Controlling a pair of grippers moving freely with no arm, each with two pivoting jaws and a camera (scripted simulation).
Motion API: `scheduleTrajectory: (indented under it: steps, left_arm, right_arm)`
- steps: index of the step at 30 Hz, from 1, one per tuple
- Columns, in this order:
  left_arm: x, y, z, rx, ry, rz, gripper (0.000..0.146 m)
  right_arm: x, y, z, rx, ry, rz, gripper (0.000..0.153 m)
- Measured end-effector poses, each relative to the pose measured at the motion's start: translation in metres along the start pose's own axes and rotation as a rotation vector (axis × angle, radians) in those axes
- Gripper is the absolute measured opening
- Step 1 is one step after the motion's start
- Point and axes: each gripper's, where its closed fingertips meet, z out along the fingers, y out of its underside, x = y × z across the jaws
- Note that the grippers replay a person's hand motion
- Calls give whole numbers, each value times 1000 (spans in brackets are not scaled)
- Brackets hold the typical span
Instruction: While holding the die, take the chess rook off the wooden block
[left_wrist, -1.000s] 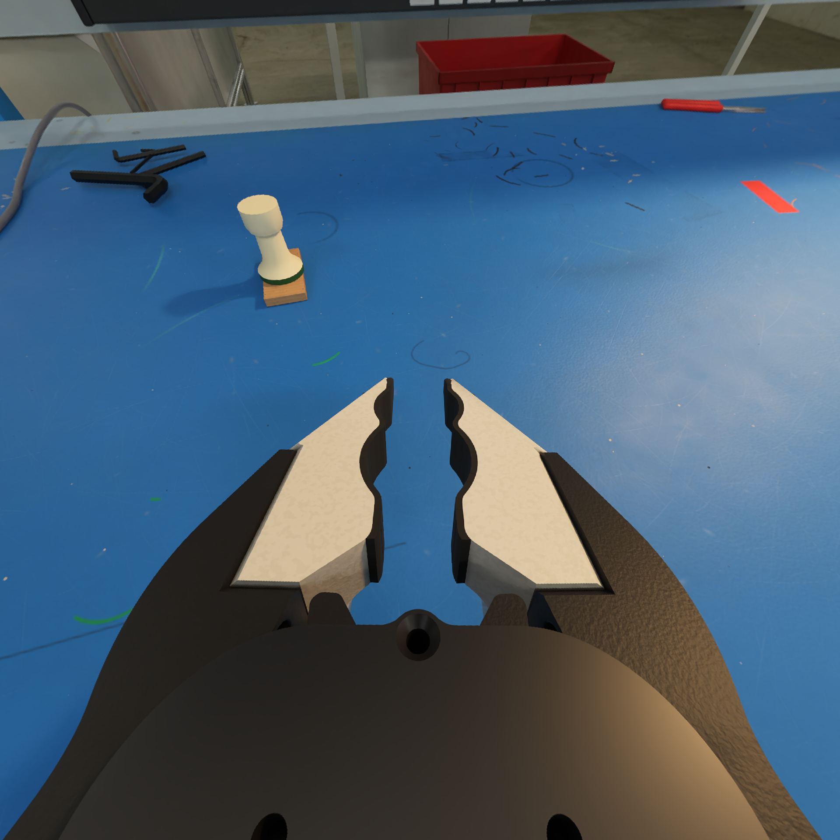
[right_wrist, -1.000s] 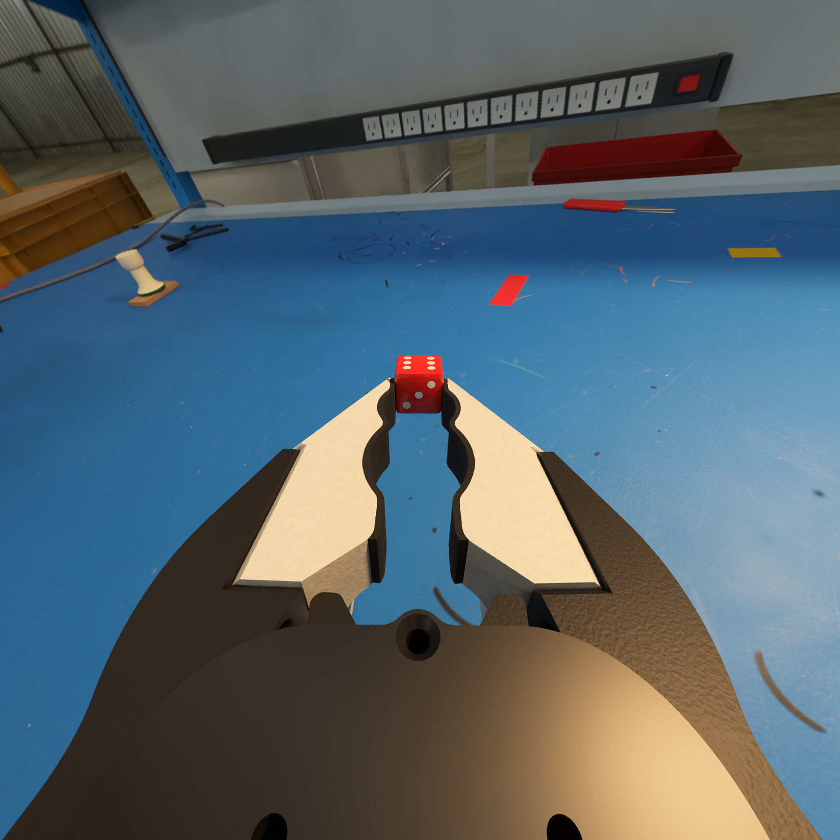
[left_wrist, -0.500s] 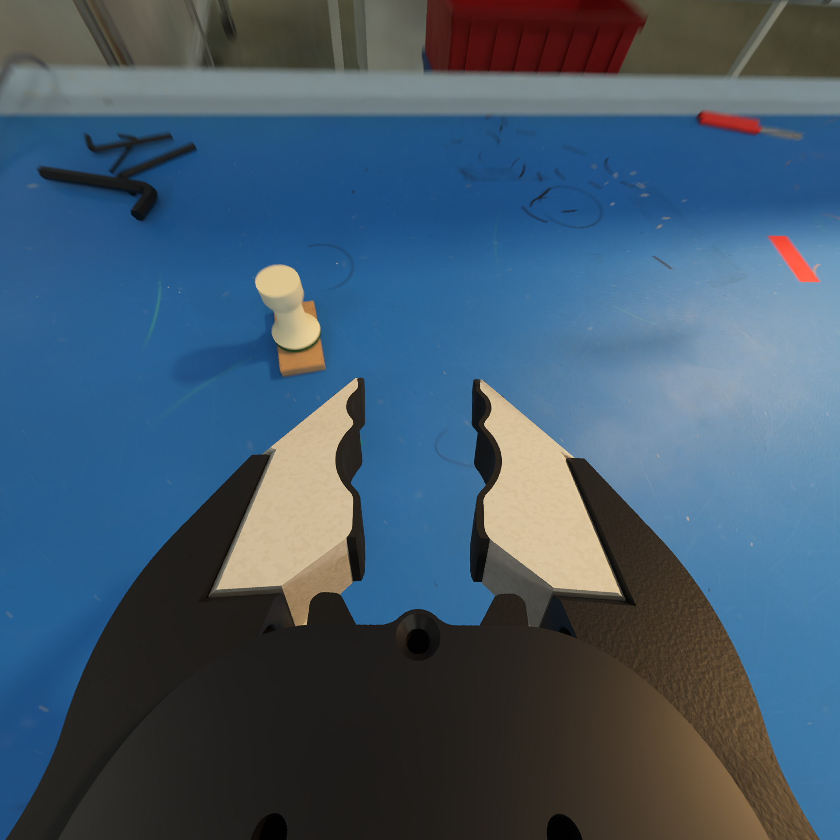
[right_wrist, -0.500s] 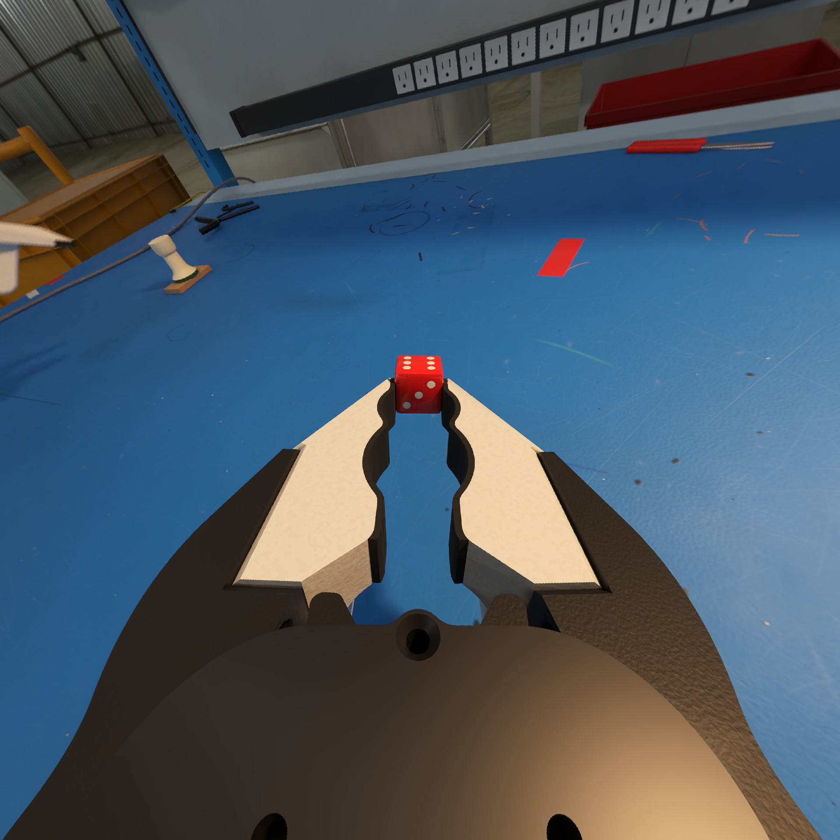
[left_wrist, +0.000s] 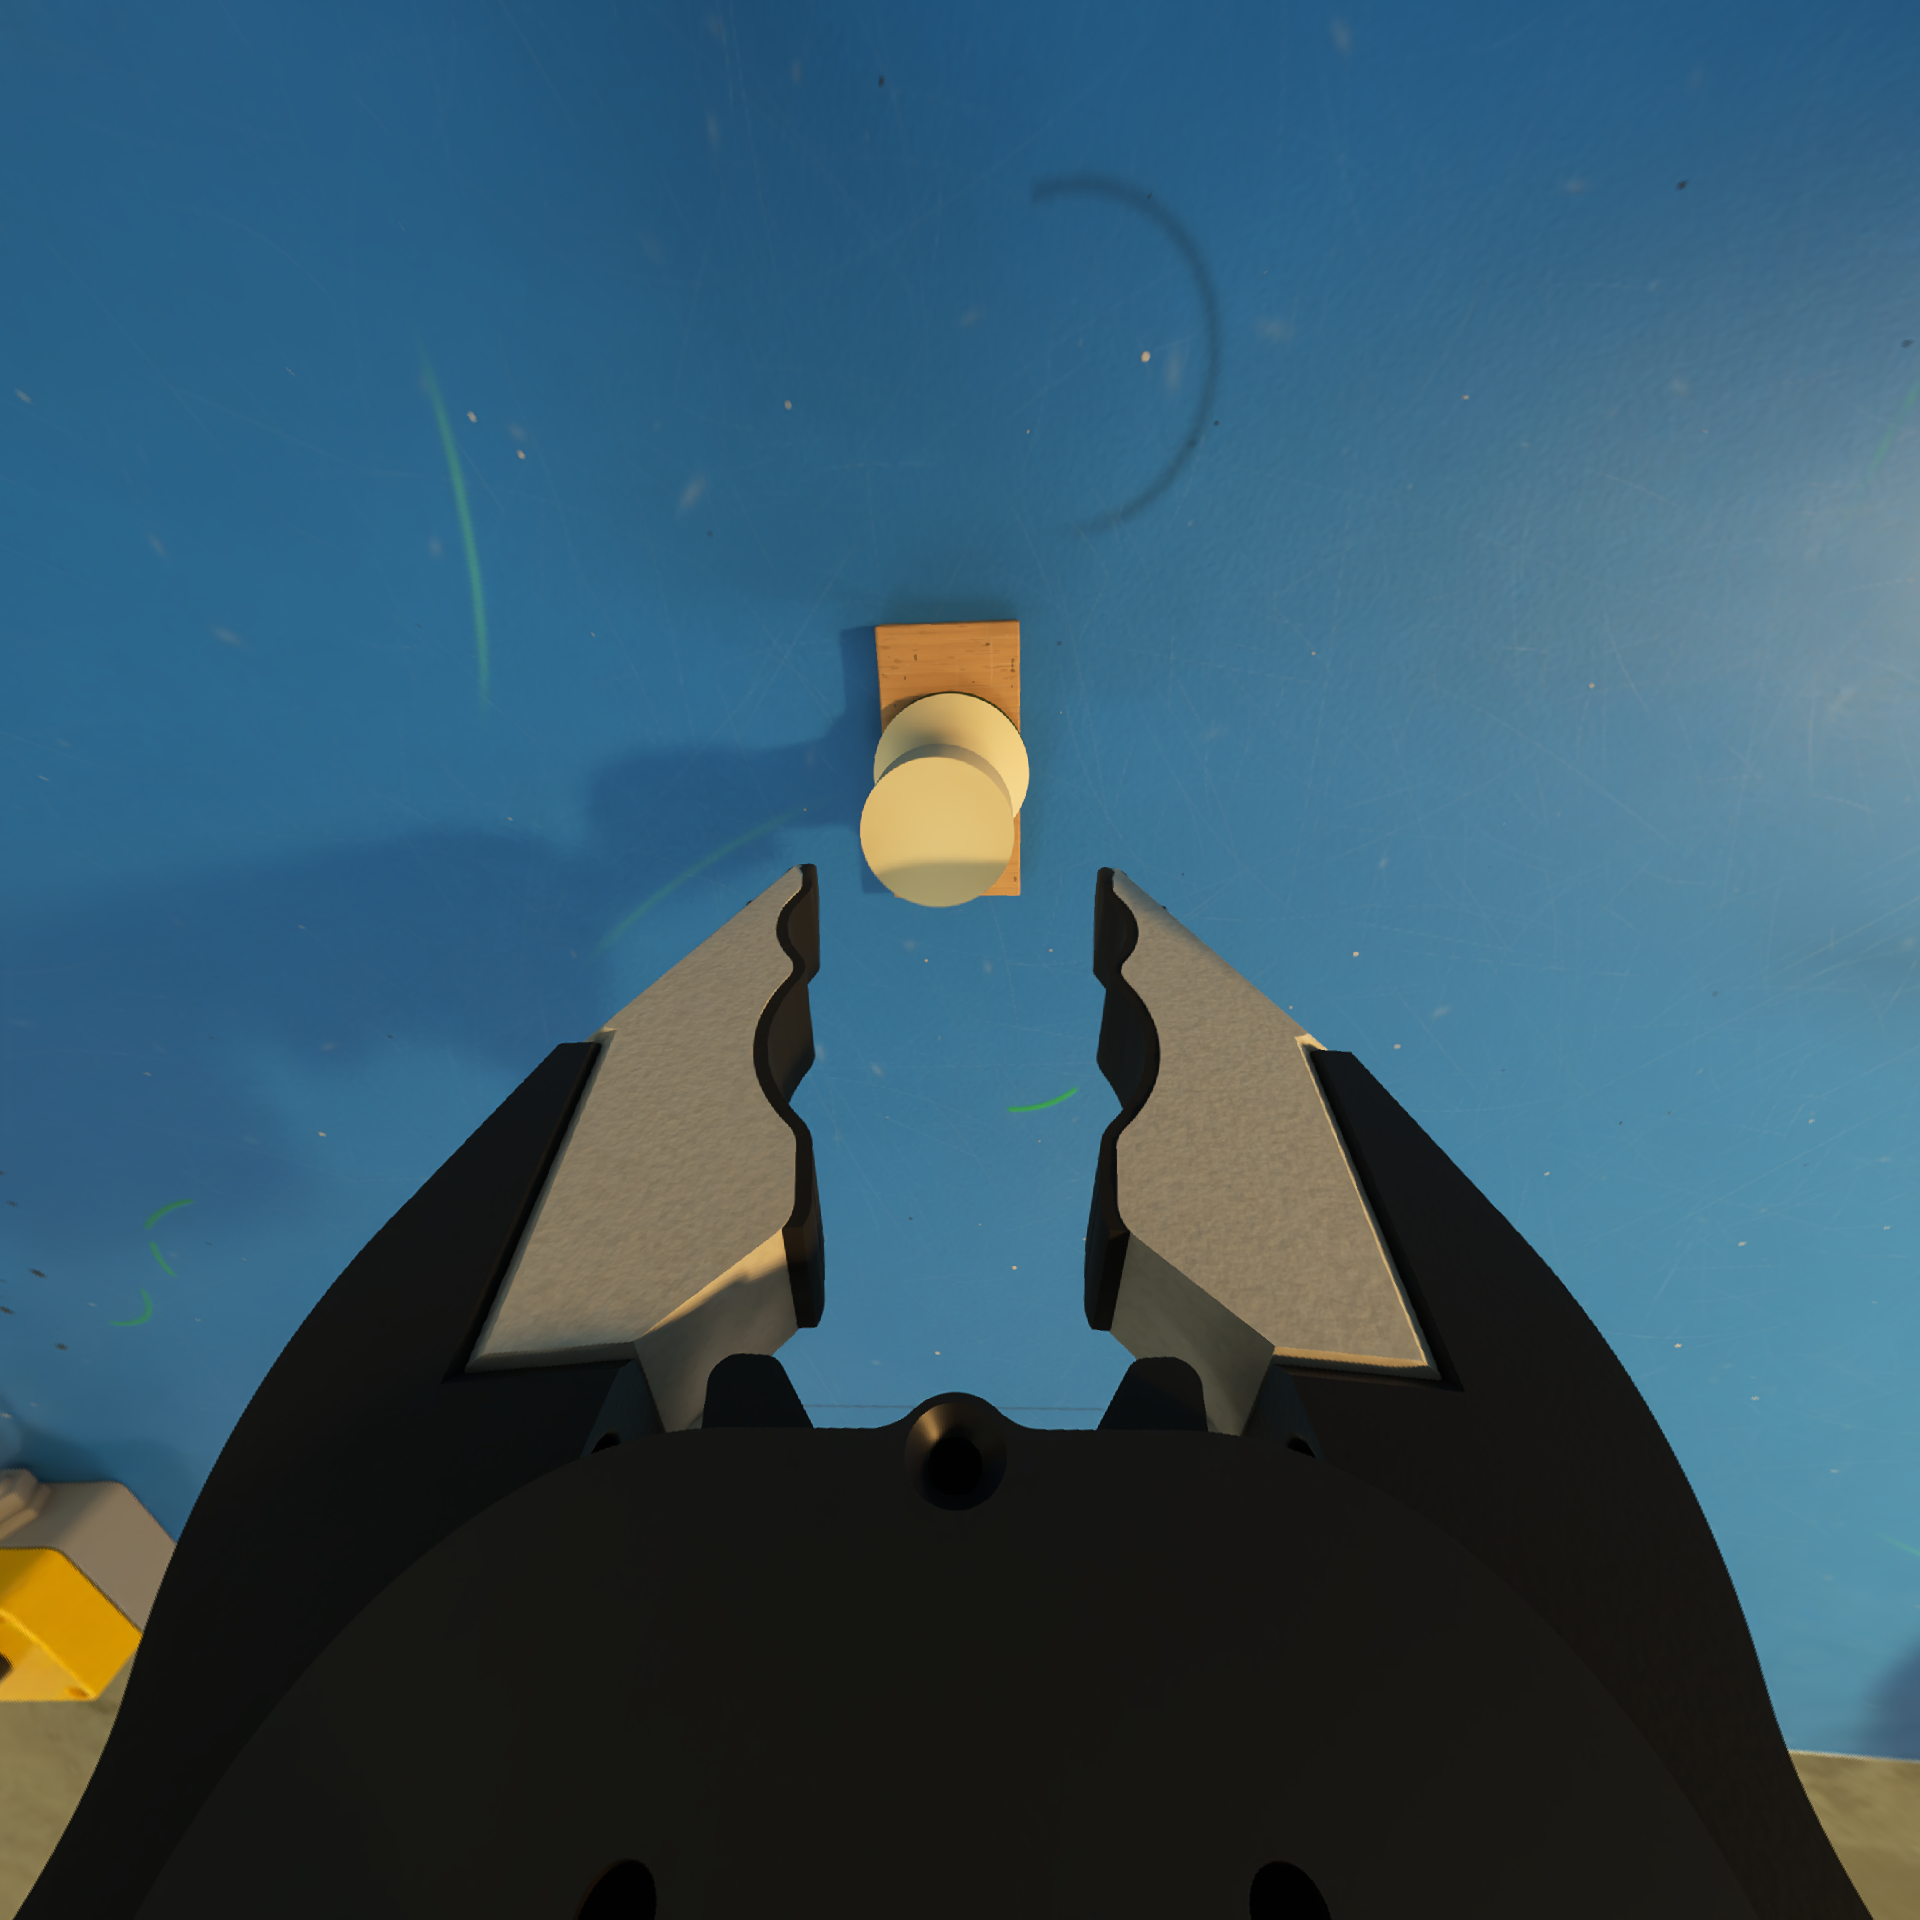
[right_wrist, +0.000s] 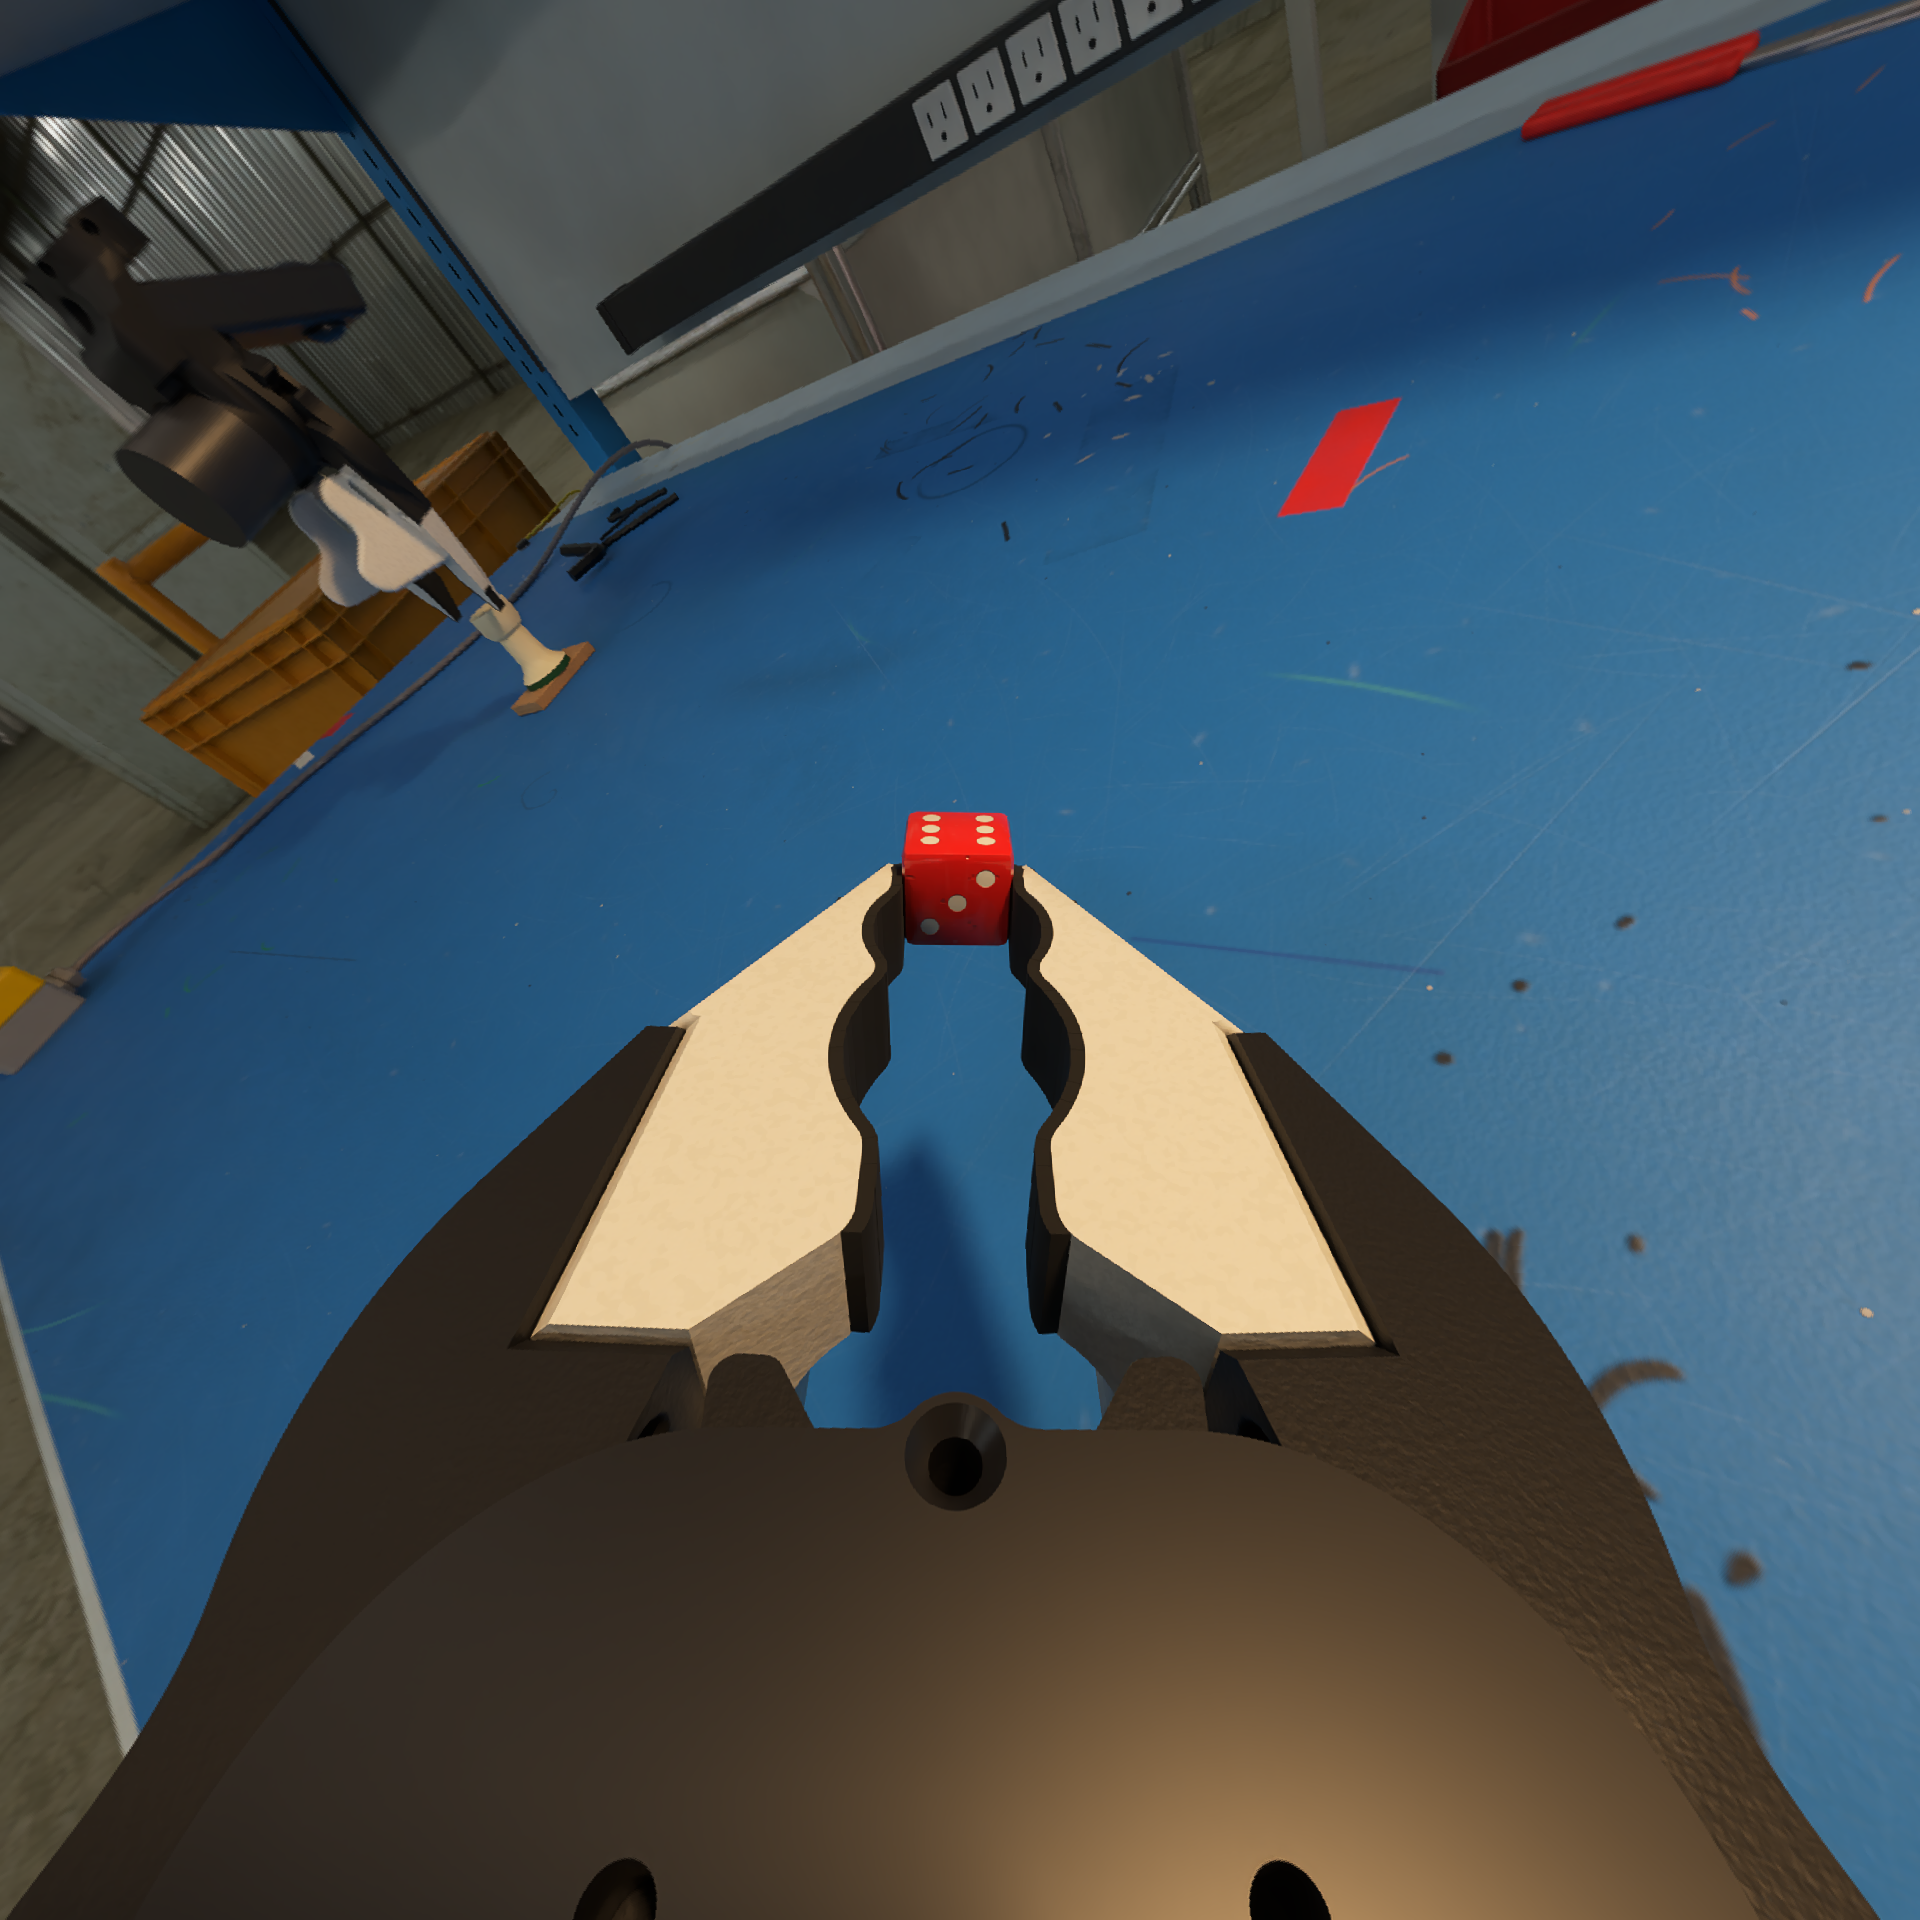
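Observation:
The cream chess rook (left_wrist: 938, 831) stands upright on the small wooden block (left_wrist: 948, 660) on the blue table. My left gripper (left_wrist: 956, 904) is open, points steeply down and hangs just above the rook's top, tips slightly short of it. In the right wrist view the rook (right_wrist: 520, 646) and block (right_wrist: 556, 681) are far left, with the left gripper (right_wrist: 473, 601) close over the rook. My right gripper (right_wrist: 956, 883) is shut on the red die (right_wrist: 956, 878), held above the table.
A yellow and grey box (left_wrist: 62, 1600) sits at the table's near-left edge. Black hex keys (right_wrist: 618, 530), a grey cable (right_wrist: 312, 758), red tape (right_wrist: 1340, 457) and a red tool (right_wrist: 1642, 88) lie on the table. An orange crate (right_wrist: 343, 634) stands beyond the left edge.
My left gripper has moved forward over the rook, tilted to look steeply down and opened wider. My right gripper has rolled and turned a little, still holding the die.

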Motion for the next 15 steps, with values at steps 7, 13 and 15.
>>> scheduleTrajectory:
  steps: [7, 13, 15]
  left_arm:
    - [-1, 0, 10, -38, 104, -53, 30]
    - [-7, 4, -12, 76, 51, 92, 30]
    - [-14, 4, -28, 155, -1, 144, 30]
  right_arm:
    - [2, 0, -4, 5, -96, 134, 19]
    - [1, -3, -7, 14, -94, 95, 19]
    - [-1, -2, -7, 11, -92, 78, 19]
